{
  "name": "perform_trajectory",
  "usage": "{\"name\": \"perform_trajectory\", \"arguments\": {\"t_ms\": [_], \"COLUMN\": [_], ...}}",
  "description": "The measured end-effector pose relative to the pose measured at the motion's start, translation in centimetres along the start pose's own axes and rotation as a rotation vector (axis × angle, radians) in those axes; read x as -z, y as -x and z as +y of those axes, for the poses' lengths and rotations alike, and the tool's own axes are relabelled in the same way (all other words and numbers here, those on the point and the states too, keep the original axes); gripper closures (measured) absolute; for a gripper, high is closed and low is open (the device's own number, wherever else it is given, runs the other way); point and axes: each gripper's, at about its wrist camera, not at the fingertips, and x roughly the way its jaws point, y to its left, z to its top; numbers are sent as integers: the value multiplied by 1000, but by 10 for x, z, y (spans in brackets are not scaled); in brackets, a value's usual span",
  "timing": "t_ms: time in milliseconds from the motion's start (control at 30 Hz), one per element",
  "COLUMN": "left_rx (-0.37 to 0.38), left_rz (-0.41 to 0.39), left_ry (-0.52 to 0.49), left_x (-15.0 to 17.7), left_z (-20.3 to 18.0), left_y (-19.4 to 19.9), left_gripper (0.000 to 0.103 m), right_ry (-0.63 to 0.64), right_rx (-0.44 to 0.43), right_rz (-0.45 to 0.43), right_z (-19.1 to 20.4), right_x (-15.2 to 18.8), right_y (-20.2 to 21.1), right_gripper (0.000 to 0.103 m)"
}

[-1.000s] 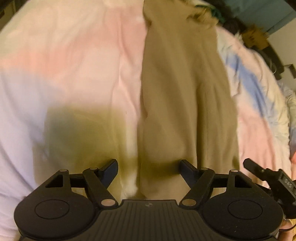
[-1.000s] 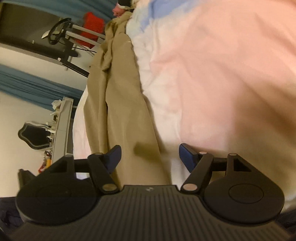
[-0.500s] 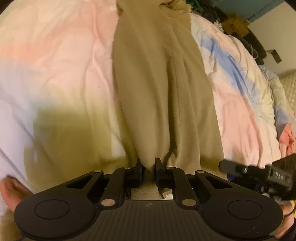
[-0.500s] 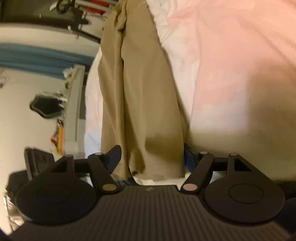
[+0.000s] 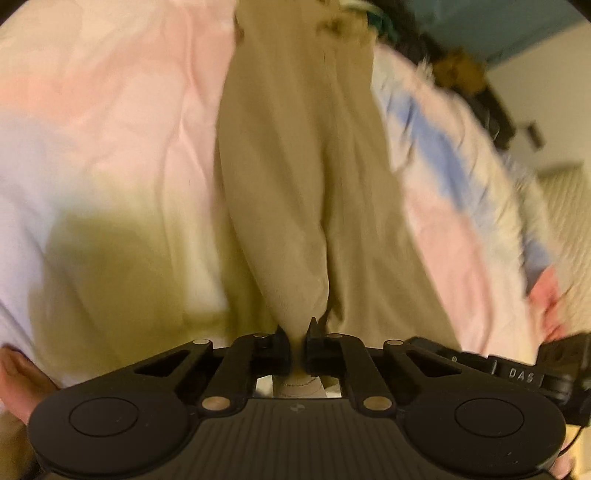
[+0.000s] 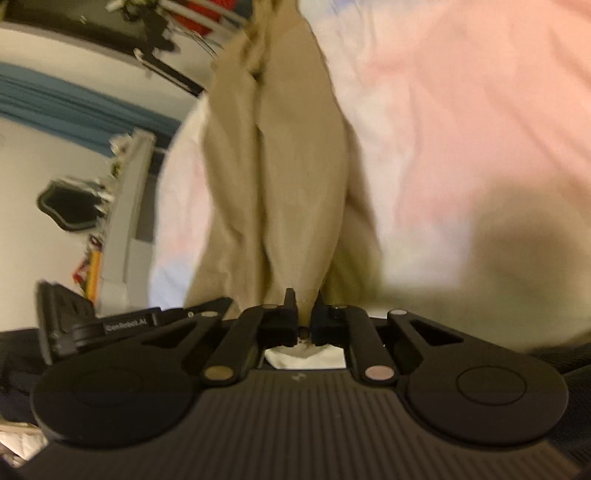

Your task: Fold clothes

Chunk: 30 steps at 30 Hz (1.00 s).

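1. The left gripper (image 5: 297, 338) pinches the near end of the tan trousers (image 5: 295, 166).
2. The right gripper (image 6: 303, 317) pinches that end too.
3. The trousers stretch long ahead of the fingers over the pink bedspread (image 5: 110, 110), with no cross fold showing.

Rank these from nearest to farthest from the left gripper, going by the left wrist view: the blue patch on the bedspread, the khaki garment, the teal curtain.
1. The khaki garment: pinched in the left gripper, running straight ahead.
2. The blue patch on the bedspread: ahead, right of the garment.
3. The teal curtain: beyond the bed, upper right.
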Motion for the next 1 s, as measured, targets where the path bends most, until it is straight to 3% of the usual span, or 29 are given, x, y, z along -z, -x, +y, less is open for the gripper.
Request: {"name": "perform_trajectory", "arguments": {"t_ms": [267, 400, 600, 800, 867, 1000], "left_rx": [189, 257, 295, 325, 330, 285], "left_rz": [-226, -293, -268, -199, -201, -275], "left_ry": [54, 74, 143, 261, 281, 237], "left_x": [-4, 12, 77, 139, 125, 68], "left_z": [-24, -32, -19, 12, 14, -5], "left_y": [100, 130, 130, 117, 112, 109], "left_gripper": [97, 98, 98, 98, 98, 98], "right_ry": [97, 145, 195, 132, 112, 137], "right_rx": [-131, -178, -169, -183, -195, -199], "right_rz": [-244, -304, -298, -276, -286, -337], "right_z": [69, 85, 70, 39, 40, 59], "right_x": [-40, -33, 16, 64, 59, 22], "right_y": [97, 126, 144, 140, 136, 118], "right_gripper": [95, 95, 95, 95, 95, 95]}}
